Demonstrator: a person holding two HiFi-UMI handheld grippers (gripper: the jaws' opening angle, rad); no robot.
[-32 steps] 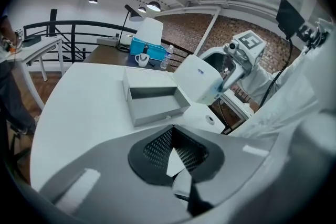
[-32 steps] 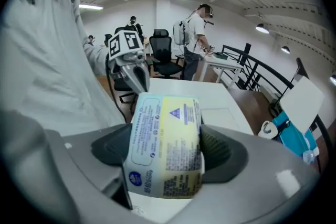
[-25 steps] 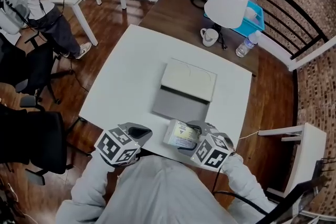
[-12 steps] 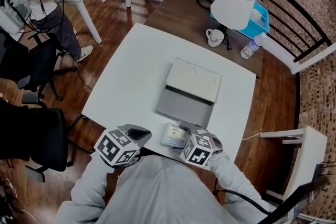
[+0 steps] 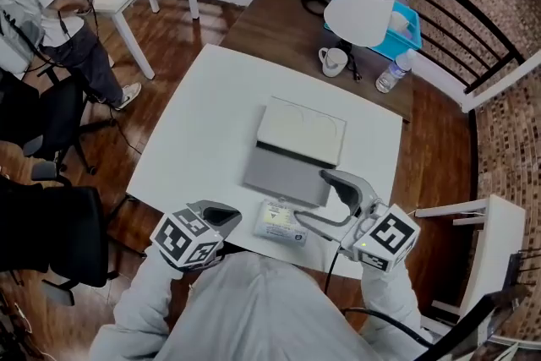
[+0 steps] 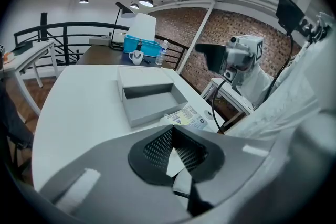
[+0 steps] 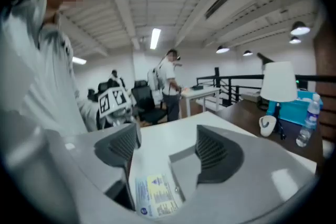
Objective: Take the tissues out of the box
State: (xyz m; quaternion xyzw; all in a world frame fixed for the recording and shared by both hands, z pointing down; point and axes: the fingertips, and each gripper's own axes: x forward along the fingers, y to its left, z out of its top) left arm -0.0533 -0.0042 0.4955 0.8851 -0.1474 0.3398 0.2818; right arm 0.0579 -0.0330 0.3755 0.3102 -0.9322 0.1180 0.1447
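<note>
Grey left gripper has jaws together (head view hides them).

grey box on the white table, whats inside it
The flat grey box is open at its near half: bare grey floor, nothing in it. Its pale flat lid covers the far half, so anything there is hidden. The printed tissue packet lies outside, in front.
</note>
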